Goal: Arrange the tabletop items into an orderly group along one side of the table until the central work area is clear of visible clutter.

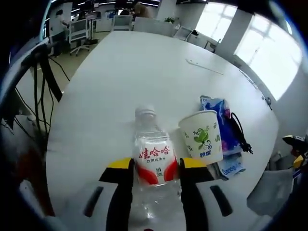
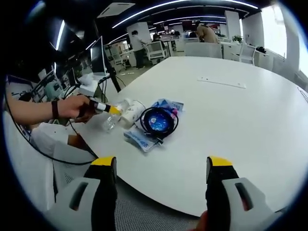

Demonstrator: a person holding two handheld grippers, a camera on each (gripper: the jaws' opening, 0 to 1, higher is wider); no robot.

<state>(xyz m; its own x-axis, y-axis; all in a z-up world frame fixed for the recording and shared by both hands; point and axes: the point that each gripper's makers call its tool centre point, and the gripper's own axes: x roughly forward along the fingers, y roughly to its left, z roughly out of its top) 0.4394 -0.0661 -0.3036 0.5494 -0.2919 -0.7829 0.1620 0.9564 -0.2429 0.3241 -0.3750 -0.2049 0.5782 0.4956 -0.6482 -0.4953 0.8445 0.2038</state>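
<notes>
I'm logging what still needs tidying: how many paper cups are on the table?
1. The cup stands upright just right of the bottle held in the left hand-held gripper, in front of the blue packets. Another could be hidden behind these.

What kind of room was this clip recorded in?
Most likely an open-plan office or lab: a large white table, rolling office chairs and desks with monitors behind it, under long ceiling strip lights.

Each gripper, the left gripper [image 1: 156, 169] and the right gripper [image 2: 162, 166], has two black jaws tipped with yellow, rising from pale grey housings with dark slots. The person's hand [image 2: 77, 107] wears a dark wristband [image 2: 55, 109].
</notes>
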